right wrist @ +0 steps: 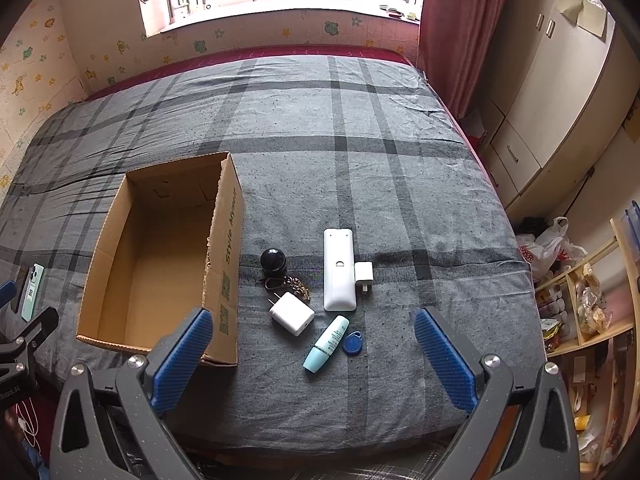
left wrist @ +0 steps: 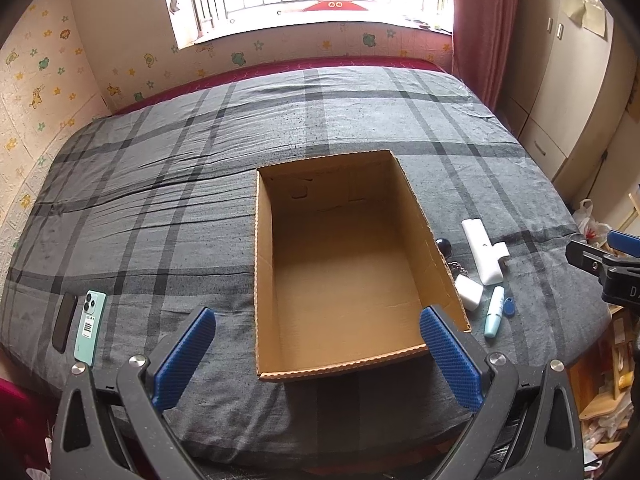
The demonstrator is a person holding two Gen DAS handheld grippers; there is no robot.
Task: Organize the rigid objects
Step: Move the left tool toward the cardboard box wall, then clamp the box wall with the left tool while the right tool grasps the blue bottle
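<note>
An open, empty cardboard box (left wrist: 420, 208) (right wrist: 226, 240) lies on the plaid bed. Right of it lie a white remote (right wrist: 339, 270) (left wrist: 482, 256), a small white plug (right wrist: 364, 274), a white charger (right wrist: 291, 313) (left wrist: 469, 292), a black round object with a gold chain (right wrist: 273, 262), a teal tube (right wrist: 326, 343) (left wrist: 493, 311) and a blue key fob (right wrist: 354, 343) (left wrist: 505, 306). Left of the box lie a teal phone (left wrist: 90, 327) (right wrist: 31, 292) and a black phone (left wrist: 65, 322). My left gripper (left wrist: 318, 354) is open over the box's near edge. My right gripper (right wrist: 312, 354) is open above the small items.
The bed (right wrist: 360, 140) reaches a stickered wall and window at the back. A wardrobe (right wrist: 560, 92), plastic bags (right wrist: 548, 246) and a wooden shelf (right wrist: 588, 312) stand to the right of the bed. The other gripper shows at the right edge of the left wrist view (left wrist: 608, 264).
</note>
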